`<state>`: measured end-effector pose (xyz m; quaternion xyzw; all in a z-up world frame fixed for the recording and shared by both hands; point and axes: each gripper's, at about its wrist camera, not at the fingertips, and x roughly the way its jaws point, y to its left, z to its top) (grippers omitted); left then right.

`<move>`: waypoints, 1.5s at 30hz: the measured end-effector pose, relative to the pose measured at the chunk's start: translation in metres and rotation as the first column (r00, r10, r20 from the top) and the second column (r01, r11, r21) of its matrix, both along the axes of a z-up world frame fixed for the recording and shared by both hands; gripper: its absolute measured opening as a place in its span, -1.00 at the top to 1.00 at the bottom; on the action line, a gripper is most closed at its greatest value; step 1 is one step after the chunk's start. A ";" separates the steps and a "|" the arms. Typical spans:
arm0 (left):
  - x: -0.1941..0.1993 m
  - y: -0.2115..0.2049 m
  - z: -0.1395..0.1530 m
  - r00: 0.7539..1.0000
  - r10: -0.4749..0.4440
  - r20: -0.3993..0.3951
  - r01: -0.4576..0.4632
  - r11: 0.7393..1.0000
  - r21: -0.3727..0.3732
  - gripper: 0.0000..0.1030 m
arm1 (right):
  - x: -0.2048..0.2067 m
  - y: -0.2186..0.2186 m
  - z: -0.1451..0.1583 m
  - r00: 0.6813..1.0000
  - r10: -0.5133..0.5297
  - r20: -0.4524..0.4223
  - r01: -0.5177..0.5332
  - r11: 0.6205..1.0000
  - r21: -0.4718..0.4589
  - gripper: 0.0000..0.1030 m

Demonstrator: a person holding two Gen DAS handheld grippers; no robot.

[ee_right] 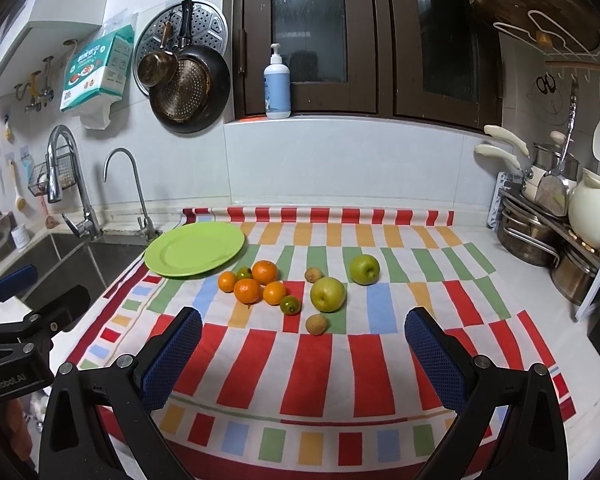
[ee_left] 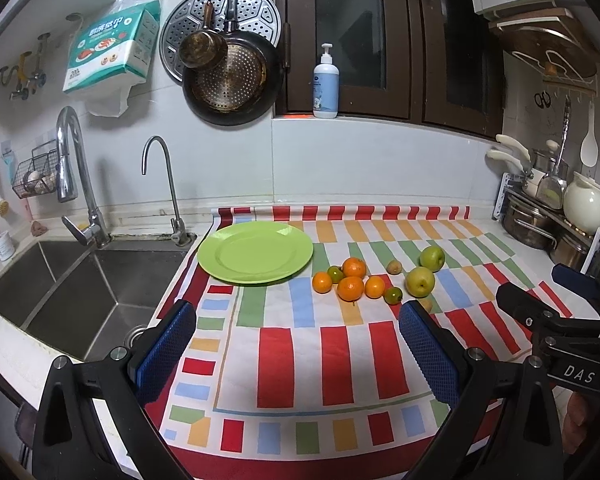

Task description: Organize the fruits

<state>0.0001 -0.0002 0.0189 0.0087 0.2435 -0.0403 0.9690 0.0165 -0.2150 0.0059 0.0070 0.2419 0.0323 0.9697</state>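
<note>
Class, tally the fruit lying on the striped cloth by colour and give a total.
Orange citrus: 4
Small green citrus: 2
Green apples: 2
Small brown fruits: 2
Total: 10
The green plate holds none.

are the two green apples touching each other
Apart. The right wrist view shows striped cloth between the nearer green apple and the farther green apple.
</note>
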 end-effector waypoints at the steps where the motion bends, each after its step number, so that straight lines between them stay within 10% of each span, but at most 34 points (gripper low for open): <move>1: 0.003 0.001 -0.001 1.000 -0.003 -0.003 0.003 1.000 0.004 -1.00 | 0.003 0.001 -0.001 1.000 -0.002 -0.004 0.002 1.000 0.001 -0.99; 22: 0.109 0.005 -0.041 0.949 -0.304 -0.080 0.310 0.948 0.070 -0.59 | 0.069 0.038 -0.040 0.971 -0.214 -0.104 0.214 0.977 -0.009 -0.96; 45: 0.196 -0.067 -0.109 0.864 -0.418 -0.280 0.460 0.882 0.101 -0.06 | 0.157 -0.009 -0.106 0.941 -0.062 -0.332 0.074 0.997 0.023 -0.28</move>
